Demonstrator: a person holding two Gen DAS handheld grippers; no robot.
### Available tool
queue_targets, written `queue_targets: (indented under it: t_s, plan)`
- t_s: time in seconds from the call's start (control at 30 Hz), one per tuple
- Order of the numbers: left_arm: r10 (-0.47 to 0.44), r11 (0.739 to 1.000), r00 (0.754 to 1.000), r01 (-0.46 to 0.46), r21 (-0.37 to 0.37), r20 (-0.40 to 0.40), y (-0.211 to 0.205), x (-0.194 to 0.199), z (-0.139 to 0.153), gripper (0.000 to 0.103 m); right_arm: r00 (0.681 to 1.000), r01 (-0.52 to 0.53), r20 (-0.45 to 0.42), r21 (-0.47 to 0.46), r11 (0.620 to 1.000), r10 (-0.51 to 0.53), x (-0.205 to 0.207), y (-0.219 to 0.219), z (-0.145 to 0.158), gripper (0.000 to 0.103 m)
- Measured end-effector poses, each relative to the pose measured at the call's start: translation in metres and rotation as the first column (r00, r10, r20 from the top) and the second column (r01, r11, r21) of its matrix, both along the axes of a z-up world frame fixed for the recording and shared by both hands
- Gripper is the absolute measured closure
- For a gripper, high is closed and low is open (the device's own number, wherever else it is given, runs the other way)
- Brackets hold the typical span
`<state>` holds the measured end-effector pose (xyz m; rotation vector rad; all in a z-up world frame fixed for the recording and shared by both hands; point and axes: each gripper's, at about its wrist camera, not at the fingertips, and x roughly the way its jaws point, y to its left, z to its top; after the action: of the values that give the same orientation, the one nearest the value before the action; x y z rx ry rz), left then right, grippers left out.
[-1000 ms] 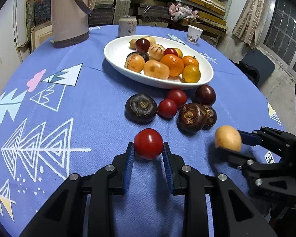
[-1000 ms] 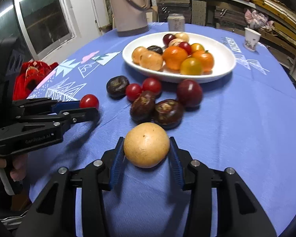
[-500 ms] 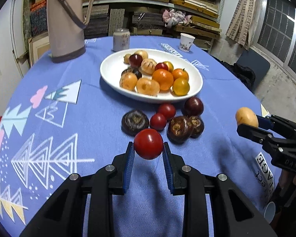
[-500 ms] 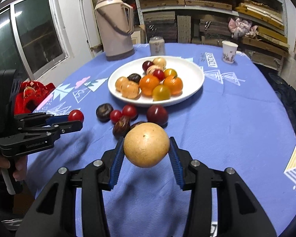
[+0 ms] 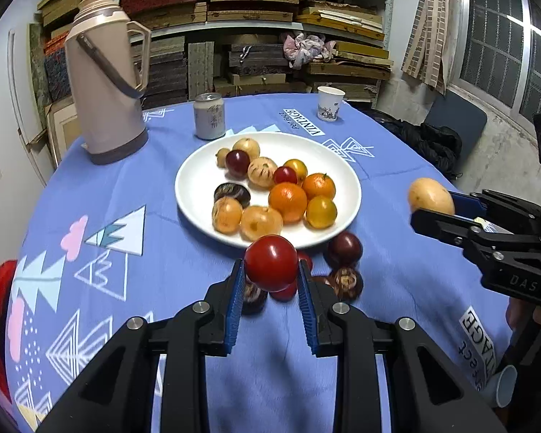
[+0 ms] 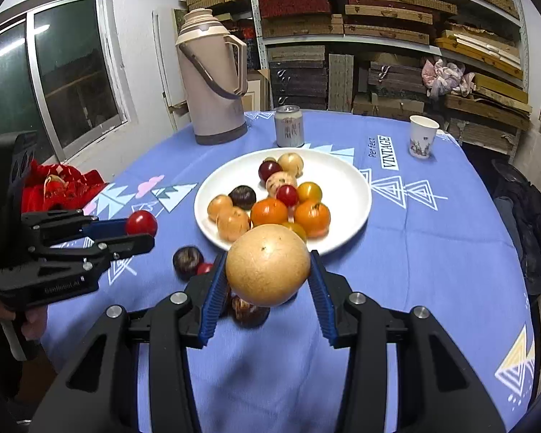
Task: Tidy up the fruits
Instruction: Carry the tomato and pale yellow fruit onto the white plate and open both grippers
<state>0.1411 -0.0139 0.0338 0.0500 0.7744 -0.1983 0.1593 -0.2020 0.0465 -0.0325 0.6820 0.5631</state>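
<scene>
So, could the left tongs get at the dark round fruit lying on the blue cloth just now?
Probably not: the left tongs are shut on a red tomato, so the dark round fruit stays out of their grip until that is set down.

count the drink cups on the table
2: a white paper cup upright at the far edge, right of the can, and a cup on its side at the near right edge. Others may be hidden.

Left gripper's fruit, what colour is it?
Glossy red, a tomato clamped in the left gripper. Left wrist view shows it best.
</scene>
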Motion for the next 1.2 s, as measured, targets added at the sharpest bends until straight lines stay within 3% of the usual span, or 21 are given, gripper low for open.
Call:
queue_targets:
  t_s: [0.4,0.9,0.93,1.0,1.2]
  plan:
    - [0.02,0.999,0.997,-0.023,-0.039,-0.069,-0.002,0.073,-0.005,0.074,0.999,0.001,-0.049,0.003,1.0,-0.001,0.067,0.026,-0.003,0.06]
    - [0.068,0.996,0.993,-0.073,-0.05,-0.093,0.007,0.142,-0.012,0.074,0.992,0.013,-0.121,-0.038,0.999,-0.017,0.141,0.058,-0.028,0.059]
    - [0.078,0.995,0.992,-0.083,-0.047,-0.096,0.008,0.144,-0.014,0.072,0.992,0.016,-0.127,-0.034,0.999,-0.02,0.145,0.059,-0.031,0.059]
    - [0.104,0.994,0.99,-0.107,-0.027,-0.096,0.011,0.145,-0.017,0.06,0.991,0.02,-0.133,-0.035,0.999,-0.024,0.147,0.06,-0.035,0.057]
    - [0.114,0.993,0.99,-0.114,0.003,-0.088,0.017,0.135,-0.022,0.051,0.991,0.021,-0.13,-0.016,1.0,-0.023,0.135,0.051,-0.037,0.05]
